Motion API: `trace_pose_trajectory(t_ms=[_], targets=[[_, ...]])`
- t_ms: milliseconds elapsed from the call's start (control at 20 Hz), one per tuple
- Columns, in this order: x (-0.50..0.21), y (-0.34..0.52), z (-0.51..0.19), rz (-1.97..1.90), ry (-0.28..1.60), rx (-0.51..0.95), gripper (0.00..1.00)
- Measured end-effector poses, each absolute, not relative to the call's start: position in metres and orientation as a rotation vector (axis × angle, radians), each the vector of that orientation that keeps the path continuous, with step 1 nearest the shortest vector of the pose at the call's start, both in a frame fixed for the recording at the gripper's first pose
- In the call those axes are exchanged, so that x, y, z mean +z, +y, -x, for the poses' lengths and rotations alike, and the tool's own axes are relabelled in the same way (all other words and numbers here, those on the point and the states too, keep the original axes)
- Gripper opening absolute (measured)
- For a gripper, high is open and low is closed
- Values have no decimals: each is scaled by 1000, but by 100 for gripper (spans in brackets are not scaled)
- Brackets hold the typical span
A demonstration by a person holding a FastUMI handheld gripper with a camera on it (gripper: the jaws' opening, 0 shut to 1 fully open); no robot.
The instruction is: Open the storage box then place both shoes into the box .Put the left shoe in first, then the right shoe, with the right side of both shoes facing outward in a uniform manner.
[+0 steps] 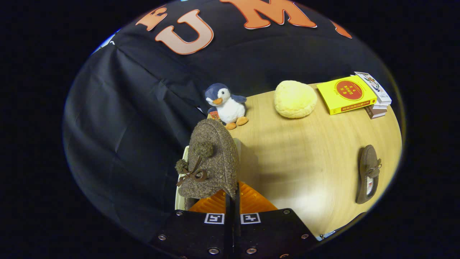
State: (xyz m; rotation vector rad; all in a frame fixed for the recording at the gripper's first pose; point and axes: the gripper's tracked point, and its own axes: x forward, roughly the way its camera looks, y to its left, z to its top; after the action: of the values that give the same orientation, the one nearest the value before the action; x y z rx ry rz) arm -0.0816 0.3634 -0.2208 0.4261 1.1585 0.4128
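Note:
My gripper (233, 201) is shut on a brown felt shoe (210, 162) with a bow and pompoms; its toe points away from me, and both fingers press on its right edge. I hold it up over the table's left edge. A pale rim shows under the shoe's left side; I cannot tell what that rim belongs to. The other brown shoe (368, 172) lies on the wooden table (305, 158) far to the right, sole down.
A plush penguin (226, 106) sits just beyond the held shoe. A yellow round cushion (294, 99) lies further right. A yellow book on a small stack of books (354, 94) rests at the table's far right corner.

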Motion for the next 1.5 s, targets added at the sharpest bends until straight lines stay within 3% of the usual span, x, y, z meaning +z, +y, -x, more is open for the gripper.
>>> trace_pose_trajectory(t_ms=[250, 900, 1100, 1200, 1250, 1300, 1350, 1500], targets=[[-233, 429, 95, -415, 1200, 428, 2], [-359, 489, 117, -332, 1391, 249, 3], [-368, 503, 127, -358, 1448, 306, 6], [-353, 504, 128, -369, 1429, 368, 23], [-342, 502, 125, -384, 1405, 406, 38], [-330, 497, 126, -395, 1390, 435, 43], [-319, 488, 125, -411, 1375, 454, 57], [-283, 439, 110, -442, 1282, 472, 71]])
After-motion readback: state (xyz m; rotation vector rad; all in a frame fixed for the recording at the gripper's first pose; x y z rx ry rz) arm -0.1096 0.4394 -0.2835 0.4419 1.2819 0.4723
